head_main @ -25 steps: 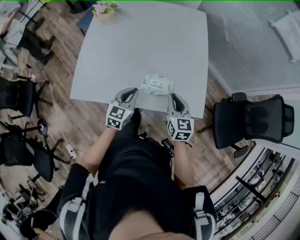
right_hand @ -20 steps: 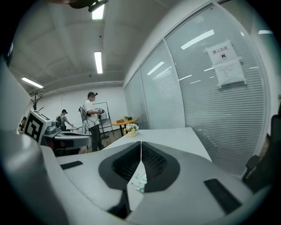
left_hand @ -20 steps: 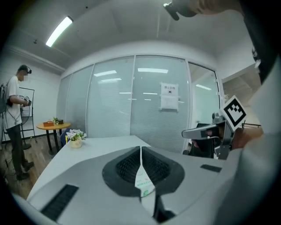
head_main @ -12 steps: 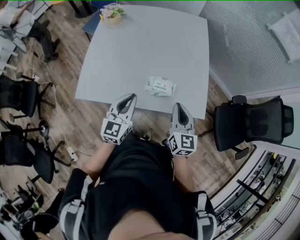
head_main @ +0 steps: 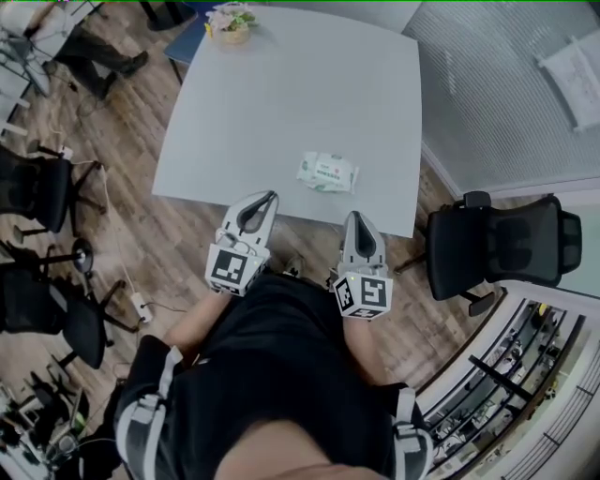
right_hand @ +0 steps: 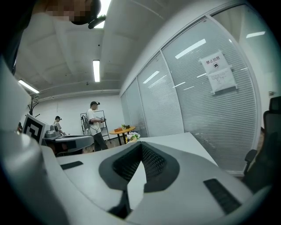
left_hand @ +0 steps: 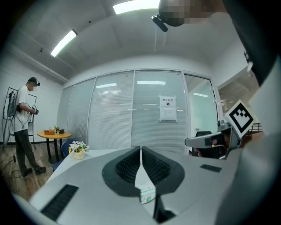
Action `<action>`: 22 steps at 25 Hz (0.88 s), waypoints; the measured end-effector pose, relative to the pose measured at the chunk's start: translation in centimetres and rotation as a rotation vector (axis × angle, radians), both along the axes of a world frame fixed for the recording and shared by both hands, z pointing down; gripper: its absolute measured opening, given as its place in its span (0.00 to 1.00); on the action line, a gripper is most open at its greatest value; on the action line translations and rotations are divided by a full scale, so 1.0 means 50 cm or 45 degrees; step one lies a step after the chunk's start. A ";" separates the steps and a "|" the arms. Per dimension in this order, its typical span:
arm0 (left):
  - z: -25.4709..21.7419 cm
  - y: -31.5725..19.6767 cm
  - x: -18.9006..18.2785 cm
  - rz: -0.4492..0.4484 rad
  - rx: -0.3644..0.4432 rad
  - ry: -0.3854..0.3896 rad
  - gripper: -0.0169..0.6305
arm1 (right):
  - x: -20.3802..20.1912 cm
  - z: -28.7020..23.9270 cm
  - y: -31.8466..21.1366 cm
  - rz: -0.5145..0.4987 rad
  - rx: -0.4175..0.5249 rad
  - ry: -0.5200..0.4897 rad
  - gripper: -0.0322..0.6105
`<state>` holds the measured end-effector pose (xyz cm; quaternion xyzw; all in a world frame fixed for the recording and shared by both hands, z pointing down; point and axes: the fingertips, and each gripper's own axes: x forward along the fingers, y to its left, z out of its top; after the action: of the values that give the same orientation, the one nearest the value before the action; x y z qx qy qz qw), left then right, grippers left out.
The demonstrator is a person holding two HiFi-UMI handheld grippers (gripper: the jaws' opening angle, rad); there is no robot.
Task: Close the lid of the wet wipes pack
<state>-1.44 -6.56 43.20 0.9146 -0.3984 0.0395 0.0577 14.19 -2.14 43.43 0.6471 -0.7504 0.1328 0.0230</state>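
The wet wipes pack (head_main: 328, 172), white with a green label, lies flat near the front edge of the grey table (head_main: 281, 94), and its lid looks flat. My left gripper (head_main: 267, 196) hangs shut off the table's front edge, to the pack's lower left. My right gripper (head_main: 354, 217) is shut too, below the pack and apart from it. In the left gripper view the pack (left_hand: 147, 193) shows small through the slit of the left gripper (left_hand: 141, 149). The right gripper (right_hand: 141, 146) holds nothing.
A small flower pot (head_main: 230, 21) stands at the table's far corner. A black office chair (head_main: 497, 246) is at the right and more chairs (head_main: 37, 187) at the left. A glass wall with blinds (left_hand: 131, 110) lies beyond. A person (left_hand: 24, 123) stands far off.
Both grippers have drawn back from beside the pack and risen toward the body. The right jaws have closed. The pack stays on the table.
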 end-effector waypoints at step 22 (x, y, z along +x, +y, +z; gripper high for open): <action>-0.002 0.000 -0.024 0.041 -0.002 0.042 0.08 | -0.042 -0.012 0.005 0.011 -0.001 0.015 0.08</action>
<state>-2.66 -6.57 43.08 0.9214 -0.3825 0.0255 0.0644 12.09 -1.88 42.81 0.6510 -0.7474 0.1296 0.0270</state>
